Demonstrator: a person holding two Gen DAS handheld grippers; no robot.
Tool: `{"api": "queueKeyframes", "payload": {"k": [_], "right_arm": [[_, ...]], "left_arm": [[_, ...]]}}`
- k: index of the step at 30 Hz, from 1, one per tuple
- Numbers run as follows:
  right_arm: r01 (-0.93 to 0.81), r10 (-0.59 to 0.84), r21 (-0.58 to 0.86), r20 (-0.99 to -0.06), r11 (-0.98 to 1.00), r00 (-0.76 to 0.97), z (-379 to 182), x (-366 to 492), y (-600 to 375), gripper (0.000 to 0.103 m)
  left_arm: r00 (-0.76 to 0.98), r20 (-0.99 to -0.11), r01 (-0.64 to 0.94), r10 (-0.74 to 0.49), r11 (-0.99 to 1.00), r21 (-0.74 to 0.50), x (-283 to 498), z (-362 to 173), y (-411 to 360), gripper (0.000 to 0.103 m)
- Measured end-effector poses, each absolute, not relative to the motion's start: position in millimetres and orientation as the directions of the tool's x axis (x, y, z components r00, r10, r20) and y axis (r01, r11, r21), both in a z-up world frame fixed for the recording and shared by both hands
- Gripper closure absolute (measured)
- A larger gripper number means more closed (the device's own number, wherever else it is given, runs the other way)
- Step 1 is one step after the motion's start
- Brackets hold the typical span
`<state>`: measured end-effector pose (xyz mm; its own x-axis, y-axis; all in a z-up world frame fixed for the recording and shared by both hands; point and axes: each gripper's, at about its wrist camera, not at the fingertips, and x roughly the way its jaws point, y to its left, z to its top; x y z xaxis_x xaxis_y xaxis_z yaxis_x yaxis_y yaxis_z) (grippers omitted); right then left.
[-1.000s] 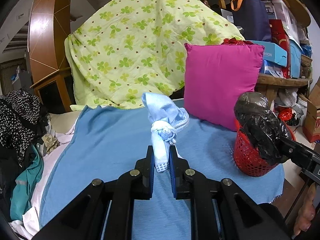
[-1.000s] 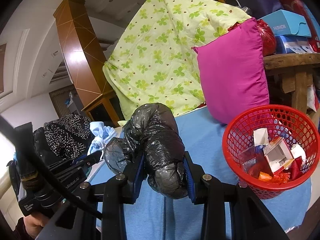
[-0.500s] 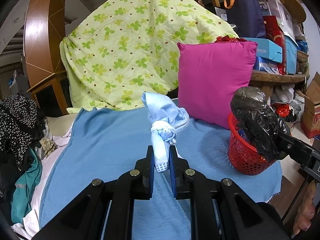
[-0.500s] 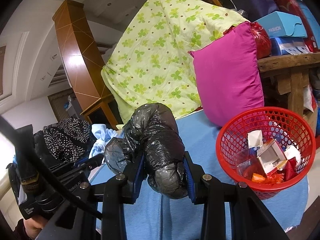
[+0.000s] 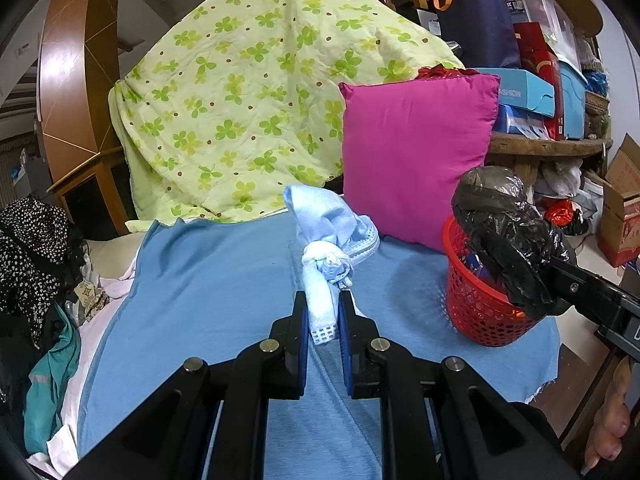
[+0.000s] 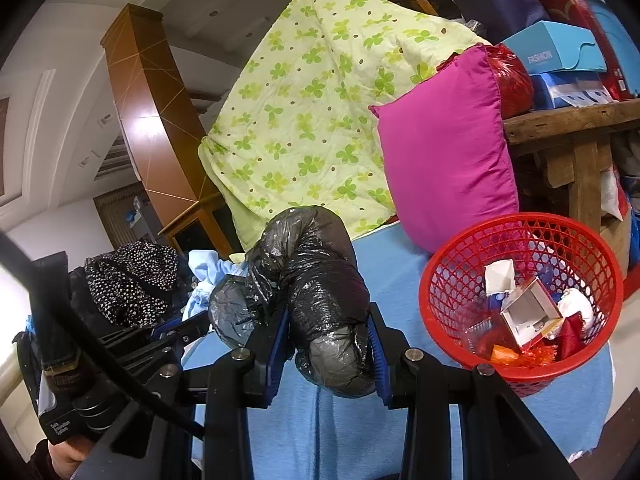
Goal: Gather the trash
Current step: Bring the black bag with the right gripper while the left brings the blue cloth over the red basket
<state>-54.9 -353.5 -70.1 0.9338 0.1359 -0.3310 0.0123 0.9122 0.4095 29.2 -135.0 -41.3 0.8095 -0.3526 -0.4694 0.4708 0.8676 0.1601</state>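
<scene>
My left gripper (image 5: 323, 312) is shut on a knotted light blue cloth bundle (image 5: 326, 236), held up above the blue sheet (image 5: 216, 280). A crumpled black plastic bag (image 6: 316, 280) sits clamped in my right gripper (image 6: 328, 340), left of the red mesh basket (image 6: 452, 276). In the left wrist view the black bag (image 5: 504, 236) hangs in front of the basket (image 5: 472, 312), over its near rim. Paper scraps, a small open box and red wrappers lie inside the basket. The left gripper (image 6: 176, 328) shows at the left of the right wrist view.
A magenta pillow (image 5: 416, 156) leans behind the basket, against a green clover quilt (image 5: 248, 112). Clothes are piled at the left (image 5: 32, 248). A wooden shelf with boxes (image 5: 536, 92) stands at the right. The bed's edge drops off beside the basket.
The scene has slid slightly left in both views, so the basket and pillow sit nearer the middle. Both grips are unchanged.
</scene>
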Motion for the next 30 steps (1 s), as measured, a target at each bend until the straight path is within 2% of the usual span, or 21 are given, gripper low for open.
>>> {"api": "queueKeyframes", "payload": {"k": [30], "right_arm": [[0.064, 0.088, 0.428, -0.326, 0.901, 0.941, -70.0, -73.2, -359.7, 0.064]], "left_arm": [[0.792, -0.477, 0.512, -0.382, 0.841, 0.176, 22.9, -42.4, -152.0, 0.088]]}}
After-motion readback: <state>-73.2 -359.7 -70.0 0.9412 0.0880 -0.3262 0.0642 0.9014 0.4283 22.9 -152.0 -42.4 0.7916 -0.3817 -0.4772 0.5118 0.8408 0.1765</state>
